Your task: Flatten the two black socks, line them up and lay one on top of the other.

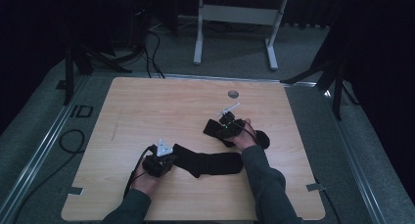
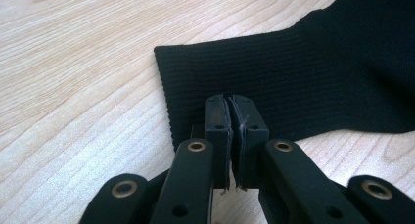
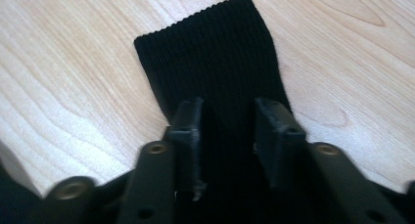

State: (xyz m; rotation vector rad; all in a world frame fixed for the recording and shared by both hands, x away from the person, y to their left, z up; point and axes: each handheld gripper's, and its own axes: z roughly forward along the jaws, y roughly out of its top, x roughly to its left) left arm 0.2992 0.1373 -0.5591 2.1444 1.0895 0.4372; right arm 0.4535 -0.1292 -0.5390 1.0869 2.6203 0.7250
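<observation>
The left hand-held gripper (image 2: pixel 230 136) is pinching the cuff of one black sock (image 2: pixel 303 87) on the worktop (image 2: pixel 73 87). The right hand-held gripper (image 3: pixel 227 141) is standing partly open astride the other sock (image 3: pixel 215 57), not pressing it.

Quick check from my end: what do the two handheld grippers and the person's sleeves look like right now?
Both grippers are black. The left gripper carries a grey three-cornered plate on top, and a black cable trails from it. The right gripper has a pale plate too. In the gripper views the jaws are matte black bars with brass-coloured rivets and flat dark pads. The sleeves are dark grey-green.
</observation>
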